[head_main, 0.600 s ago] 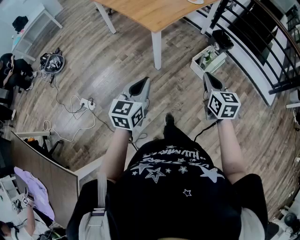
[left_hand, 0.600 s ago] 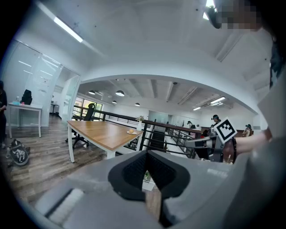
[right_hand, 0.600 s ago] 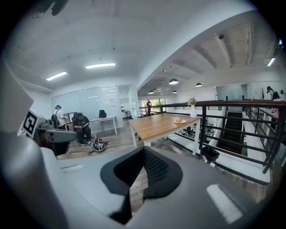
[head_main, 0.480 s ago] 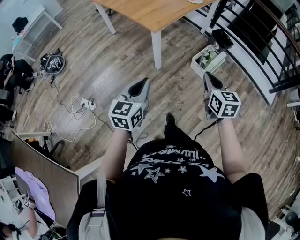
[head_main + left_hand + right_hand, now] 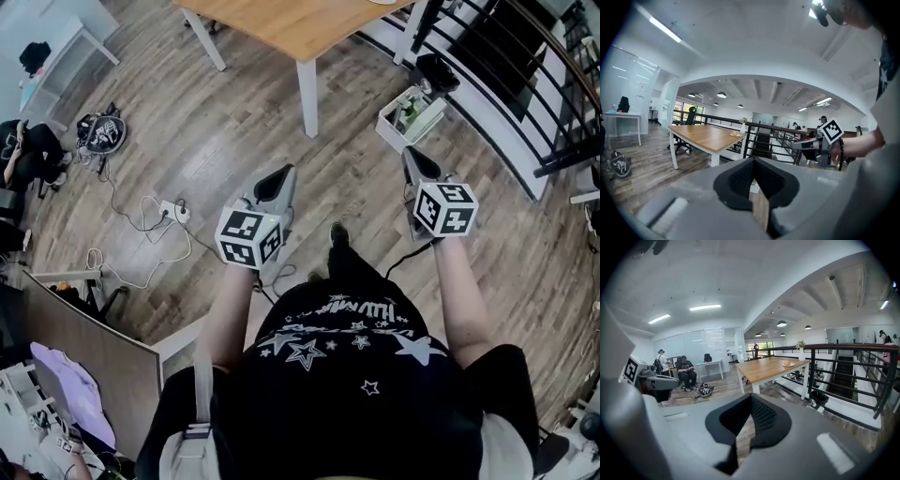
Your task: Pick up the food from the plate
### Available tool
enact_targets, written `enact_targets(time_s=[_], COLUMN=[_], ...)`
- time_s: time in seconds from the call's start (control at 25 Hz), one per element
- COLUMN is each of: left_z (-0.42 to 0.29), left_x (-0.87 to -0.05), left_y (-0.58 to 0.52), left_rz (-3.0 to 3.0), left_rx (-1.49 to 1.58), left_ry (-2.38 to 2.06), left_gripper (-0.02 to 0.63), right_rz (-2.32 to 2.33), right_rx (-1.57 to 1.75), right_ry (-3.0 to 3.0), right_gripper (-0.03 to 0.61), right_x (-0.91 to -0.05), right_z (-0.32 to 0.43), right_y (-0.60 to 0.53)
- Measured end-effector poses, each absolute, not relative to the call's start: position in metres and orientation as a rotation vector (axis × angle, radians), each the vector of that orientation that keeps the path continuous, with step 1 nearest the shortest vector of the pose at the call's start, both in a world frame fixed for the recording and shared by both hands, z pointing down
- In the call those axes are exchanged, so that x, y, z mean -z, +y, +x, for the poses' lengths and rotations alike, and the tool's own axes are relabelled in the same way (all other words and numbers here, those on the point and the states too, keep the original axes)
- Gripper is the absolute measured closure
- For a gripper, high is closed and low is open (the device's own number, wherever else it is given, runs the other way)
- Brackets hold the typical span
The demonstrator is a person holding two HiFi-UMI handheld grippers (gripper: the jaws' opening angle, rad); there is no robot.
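A small piece of food (image 5: 735, 133) lies on a white plate (image 5: 788, 364) at the far end of the wooden table (image 5: 300, 23), a few steps ahead. Both grippers are held above the floor in front of the person, short of the table. My left gripper (image 5: 278, 178) is shut with nothing in it, its black pads meeting in the left gripper view (image 5: 752, 159). My right gripper (image 5: 411, 156) is shut and empty too, and its tips touch in the right gripper view (image 5: 750, 397). The plate is only a sliver at the top edge of the head view.
A white bin with bottles (image 5: 410, 114) and a black bin (image 5: 436, 70) stand by the black railing (image 5: 506, 66) on the right. A power strip with cables (image 5: 169, 208) and a bag (image 5: 98, 133) lie on the floor at left. A white vase (image 5: 801, 354) stands on the table.
The head view has shifted slightly, and the table and floor things sit a little differently in it. Both grippers stay side by side and shut.
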State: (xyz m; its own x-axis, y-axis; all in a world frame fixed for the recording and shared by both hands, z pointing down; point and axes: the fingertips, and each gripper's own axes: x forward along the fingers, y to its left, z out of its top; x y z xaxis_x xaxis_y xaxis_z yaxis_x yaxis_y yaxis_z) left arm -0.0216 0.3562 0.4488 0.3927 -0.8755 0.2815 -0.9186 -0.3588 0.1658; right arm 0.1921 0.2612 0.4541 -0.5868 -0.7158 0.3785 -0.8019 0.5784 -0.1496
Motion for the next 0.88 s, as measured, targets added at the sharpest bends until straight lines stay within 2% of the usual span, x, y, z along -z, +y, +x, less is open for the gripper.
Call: enact_targets(time_s=[0.44,0.88], left_z=[-0.035,-0.066], left_x=[-0.482,-0.485], left_y=[0.373,0.267], left_rz=[2.249,2.176], left_rx=[-0.166,-0.208], left_ry=[-1.561,-1.630], left_gripper=[0.614,0.614], right_rz=[1.249,1.213], right_rx=[-0.516,-0.559], right_ry=[-2.490,-2.550], right_gripper=[0.578,0.578], right_x=[-0.485,-0.493], right_z=[0.196,0.158], right_y=[0.275,0.135])
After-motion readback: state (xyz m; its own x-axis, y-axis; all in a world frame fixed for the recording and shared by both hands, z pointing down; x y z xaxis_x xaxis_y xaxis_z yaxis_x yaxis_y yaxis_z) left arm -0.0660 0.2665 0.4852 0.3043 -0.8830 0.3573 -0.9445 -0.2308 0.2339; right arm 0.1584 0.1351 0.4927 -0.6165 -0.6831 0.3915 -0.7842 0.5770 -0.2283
